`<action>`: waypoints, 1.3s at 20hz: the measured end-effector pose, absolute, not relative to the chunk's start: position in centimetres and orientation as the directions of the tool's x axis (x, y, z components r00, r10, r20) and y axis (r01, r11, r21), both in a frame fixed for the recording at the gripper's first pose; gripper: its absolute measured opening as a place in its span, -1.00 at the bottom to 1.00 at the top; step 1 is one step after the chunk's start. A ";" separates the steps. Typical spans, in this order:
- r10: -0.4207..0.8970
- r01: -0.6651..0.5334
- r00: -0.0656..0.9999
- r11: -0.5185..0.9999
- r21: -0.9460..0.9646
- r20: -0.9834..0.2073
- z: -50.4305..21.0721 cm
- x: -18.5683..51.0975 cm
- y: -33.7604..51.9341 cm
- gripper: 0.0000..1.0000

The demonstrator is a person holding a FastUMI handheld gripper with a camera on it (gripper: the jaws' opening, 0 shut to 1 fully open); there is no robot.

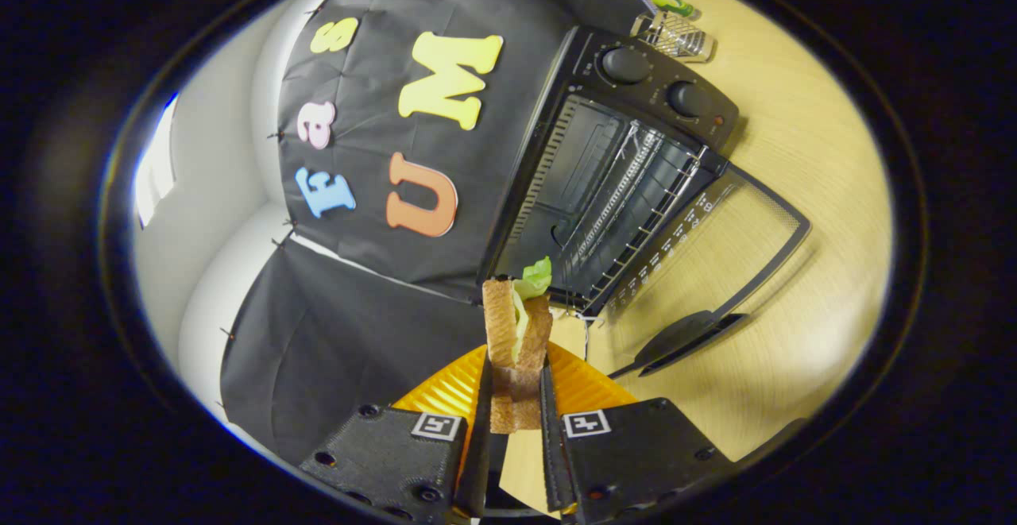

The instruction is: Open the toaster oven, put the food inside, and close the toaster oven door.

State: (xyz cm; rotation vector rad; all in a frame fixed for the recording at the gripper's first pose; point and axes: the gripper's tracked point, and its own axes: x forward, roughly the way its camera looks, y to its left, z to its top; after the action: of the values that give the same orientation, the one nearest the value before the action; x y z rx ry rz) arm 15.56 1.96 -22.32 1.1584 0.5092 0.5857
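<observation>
In the upper right of the frame, on the pale wooden bench [802, 136], the toaster oven [628, 167] stands with its door [715, 255] already dropped flat toward the claw, baring the dark cavity and its wire rack [636, 215]. That mouth lies ahead of the claw and off to the right, so the coming move is likely a forward carry slanting right, over the lowered door. At lower centre the claw [516, 398] is clamped on the sandwich [516, 350], whose long axis runs straight out along the fingers, lettuce tip foremost, above an orange plate [584, 386].
</observation>
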 end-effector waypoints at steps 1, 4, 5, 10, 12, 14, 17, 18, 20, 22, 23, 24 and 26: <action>0.636 -0.160 0.771 0.260 0.952 -0.044 -22.1 16.4 1.5 -0.33; 0.553 -0.140 0.833 0.232 0.963 -0.013 -22.4 18.8 0.5 -0.31; 0.533 -0.129 0.846 0.234 0.964 -0.016 -22.6 19.6 0.1 -0.29; 0.449 -0.048 0.893 0.180 0.982 -0.039 -23.3 24.4 -0.7 -0.26; 0.418 -0.007 0.905 0.199 0.980 -0.078 -24.2 27.2 -0.6 -0.26; 0.399 0.021 0.910 0.227 0.974 -0.113 -24.6 29.9 -0.4 -0.26; 0.351 0.029 0.925 0.317 0.948 -0.146 -24.9 33.0 -0.2 -0.25; 0.336 0.016 0.930 0.364 0.931 -0.147 -24.8 33.7 -0.2 -0.25; 0.325 0.012 0.932 0.418 0.908 -0.162 -24.3 34.7 0.2 -0.24; 0.325 0.027 0.929 0.416 0.909 -0.176 -24.9 35.3 0.9 -0.26; 0.326 0.029 0.926 0.436 0.900 -0.188 -25.2 35.5 1.3 -0.24; 0.311 0.040 0.925 0.490 0.871 -0.217 -26.0 35.6 1.2 -0.19; 0.291 0.029 0.921 0.611 0.791 -0.258 -27.1 36.1 1.1 -0.09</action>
State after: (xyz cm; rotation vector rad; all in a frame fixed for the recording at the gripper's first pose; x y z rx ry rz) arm 36.09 1.14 -27.05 0.9061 0.3834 0.1553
